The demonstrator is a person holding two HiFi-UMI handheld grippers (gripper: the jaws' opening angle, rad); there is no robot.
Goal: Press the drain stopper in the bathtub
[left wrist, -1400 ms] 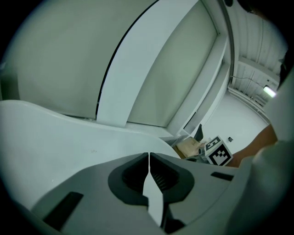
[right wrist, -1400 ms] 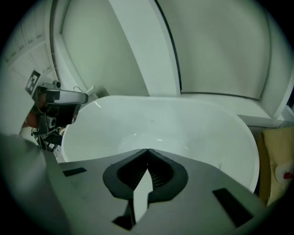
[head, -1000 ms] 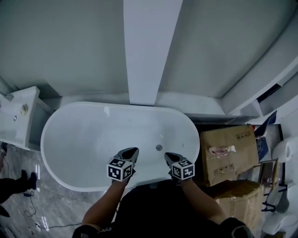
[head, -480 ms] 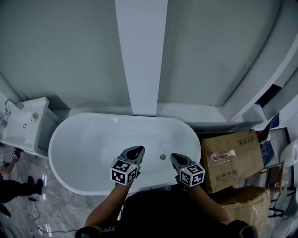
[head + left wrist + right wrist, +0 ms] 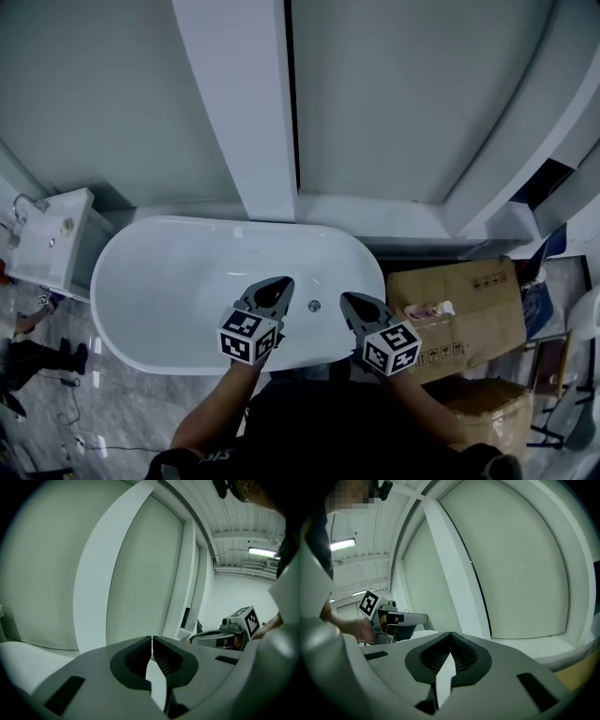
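A white oval bathtub [image 5: 141,281] fills the middle of the head view. Its small round metal drain stopper [image 5: 314,306] sits on the tub floor near the front wall. My left gripper [image 5: 278,282] hangs over the tub just left of the stopper, jaws shut and empty. My right gripper [image 5: 345,299] is just right of the stopper, also shut on nothing. In the left gripper view the jaw tips [image 5: 152,639] meet against a pale wall. In the right gripper view the tips [image 5: 450,634] touch too, with the left gripper [image 5: 389,618] at the left.
A white pillar [image 5: 239,103] rises behind the tub. A washbasin with a tap [image 5: 42,234] stands at the far left. Cardboard boxes [image 5: 459,305] are stacked right of the tub. A person's feet [image 5: 28,366] show on the marble floor at the left.
The head view has swung, so the tub and pillar sit further left and tilted. Both grippers stay shut over the tub's front part, on either side of the stopper.
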